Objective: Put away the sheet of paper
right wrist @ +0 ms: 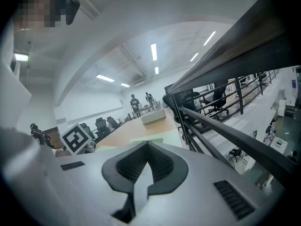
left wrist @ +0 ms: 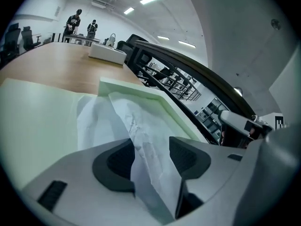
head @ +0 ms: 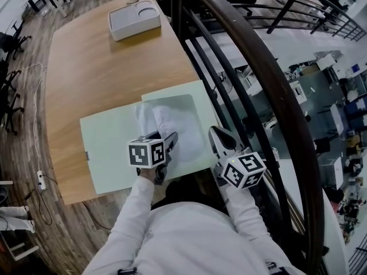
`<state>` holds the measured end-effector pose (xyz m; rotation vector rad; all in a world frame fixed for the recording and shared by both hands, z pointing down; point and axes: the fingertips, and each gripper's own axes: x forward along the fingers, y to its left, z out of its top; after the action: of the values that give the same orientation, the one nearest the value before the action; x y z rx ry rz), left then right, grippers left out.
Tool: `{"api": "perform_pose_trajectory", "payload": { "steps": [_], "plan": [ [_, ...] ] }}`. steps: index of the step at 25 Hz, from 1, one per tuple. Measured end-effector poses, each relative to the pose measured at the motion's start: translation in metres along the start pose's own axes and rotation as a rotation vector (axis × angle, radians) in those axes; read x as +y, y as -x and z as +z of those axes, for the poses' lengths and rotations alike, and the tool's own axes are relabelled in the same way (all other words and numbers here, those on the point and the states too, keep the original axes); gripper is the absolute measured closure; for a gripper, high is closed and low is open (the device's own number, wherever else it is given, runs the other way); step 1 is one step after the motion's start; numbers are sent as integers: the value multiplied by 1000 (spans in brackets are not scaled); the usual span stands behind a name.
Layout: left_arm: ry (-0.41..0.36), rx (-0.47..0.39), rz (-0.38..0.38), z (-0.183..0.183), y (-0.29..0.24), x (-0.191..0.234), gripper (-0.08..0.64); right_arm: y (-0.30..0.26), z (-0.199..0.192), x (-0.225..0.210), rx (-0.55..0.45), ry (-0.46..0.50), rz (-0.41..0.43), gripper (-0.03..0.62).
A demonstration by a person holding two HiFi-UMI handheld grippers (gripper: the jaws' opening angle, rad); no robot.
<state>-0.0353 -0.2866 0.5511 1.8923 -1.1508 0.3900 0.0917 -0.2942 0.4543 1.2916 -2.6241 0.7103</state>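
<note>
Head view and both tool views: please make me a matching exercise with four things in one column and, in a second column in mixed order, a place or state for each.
Things:
1. white tray
2. sheet of paper
3. left tool
4. right tool

Places or states:
A. jaws together, nothing between them
B. at the far end of the table
C. jaws apart, paper between them
D. wrinkled, on the green folder

Pairs: 1-B, 2-D, 3-C, 4-A

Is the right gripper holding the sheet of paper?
No: in its own view the right gripper has its fingers together with nothing between them.
</note>
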Motion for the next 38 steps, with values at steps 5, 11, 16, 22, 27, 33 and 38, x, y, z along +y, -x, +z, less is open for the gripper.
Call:
{"api": "perform_pose_trajectory", "payload": {
  "steps": [5,11,16,22,27,33,38],
  "plan": [
    [-18,-23,43,3,12,10,331,0,1,6,-1,3,12,566],
    [-24,-83,86,13,33,24,331,-1,-1,16,-1,14,30,566],
    [-75,-156,110,24,54,27,333,0,-4,27,-6,32,41,566],
    [-153,-241,128,46,77,22,408,1,4,32,-23,59,34,566],
    [-229,-320,152,56,97,12,476,8,6,35,-40,69,20,566],
    [-305,-410,156,74,120,0,515,11,11,37,-57,77,3,566],
    [-365,-486,140,84,140,-12,537,13,18,40,-73,87,-5,566]
  ]
}}
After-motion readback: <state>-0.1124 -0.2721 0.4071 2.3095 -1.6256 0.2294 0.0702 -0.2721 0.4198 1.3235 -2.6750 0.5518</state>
